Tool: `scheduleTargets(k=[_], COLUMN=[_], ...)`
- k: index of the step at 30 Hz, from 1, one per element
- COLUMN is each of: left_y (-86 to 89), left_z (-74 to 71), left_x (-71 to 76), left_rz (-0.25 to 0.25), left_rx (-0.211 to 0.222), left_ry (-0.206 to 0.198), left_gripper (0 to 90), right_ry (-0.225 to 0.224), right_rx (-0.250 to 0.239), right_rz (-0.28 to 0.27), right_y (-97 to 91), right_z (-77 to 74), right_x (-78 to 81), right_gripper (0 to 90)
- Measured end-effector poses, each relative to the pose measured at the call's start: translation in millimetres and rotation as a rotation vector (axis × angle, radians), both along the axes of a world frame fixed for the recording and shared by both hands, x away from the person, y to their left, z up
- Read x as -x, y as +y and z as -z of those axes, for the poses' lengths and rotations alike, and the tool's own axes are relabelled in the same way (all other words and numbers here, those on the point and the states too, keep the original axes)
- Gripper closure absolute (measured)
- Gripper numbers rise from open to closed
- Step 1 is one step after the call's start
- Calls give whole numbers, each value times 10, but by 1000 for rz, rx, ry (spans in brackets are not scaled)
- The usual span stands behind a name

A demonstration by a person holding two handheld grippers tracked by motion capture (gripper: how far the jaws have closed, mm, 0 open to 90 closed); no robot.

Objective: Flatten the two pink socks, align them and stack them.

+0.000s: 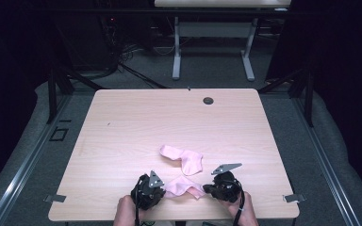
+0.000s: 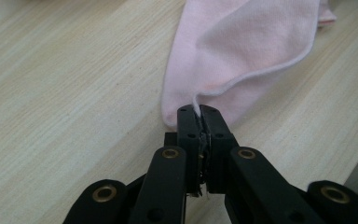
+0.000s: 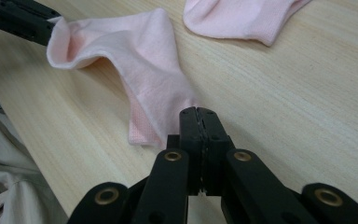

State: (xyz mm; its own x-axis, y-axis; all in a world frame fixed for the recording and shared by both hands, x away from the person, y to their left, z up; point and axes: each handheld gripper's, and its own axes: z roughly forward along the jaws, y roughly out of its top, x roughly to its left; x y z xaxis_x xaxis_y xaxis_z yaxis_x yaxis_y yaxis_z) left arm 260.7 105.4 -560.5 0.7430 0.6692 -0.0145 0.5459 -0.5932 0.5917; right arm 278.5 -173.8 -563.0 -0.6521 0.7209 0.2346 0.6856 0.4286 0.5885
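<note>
Across the pale wooden table (image 1: 122, 122), I am pinching a soft pink cotton sock (image 1: 184, 187) with both closed grippers, left gripper (image 2: 198, 112) on its cuff edge, right gripper (image 3: 199, 113) on its opposite end, seemingly to stretch it flat just nearer me than its matching pink sock (image 1: 185, 159).

Socks (image 1: 185, 186) (image 1: 184, 159) pale pink — table (image 1: 136, 122) light woodgrain — tools (image 2: 198, 112) (image 3: 198, 113) black.
</note>
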Motion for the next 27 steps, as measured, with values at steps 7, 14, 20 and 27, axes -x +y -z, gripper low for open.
scheduleTargets(k=[7,14,20,27], left_y=[55,81,23,-215], left_z=[-59,-66,-160,-351], left_x=[-11,-8,-25,-96], left_rz=[-5,-6,28,87], left_rx=[29,27,52,65], left_ry=[-1,-6,-42,-126], left_gripper=[879,883,885,886], right_ry=[-35,-73,-125,-305], right_rx=[49,62,68,237], right_rz=[-67,15,74,111], right_y=[111,106,5,-103], right_z=[2,58,-42,-474], right_x=[96,63,73,145], right_gripper=[383,767,863,858])
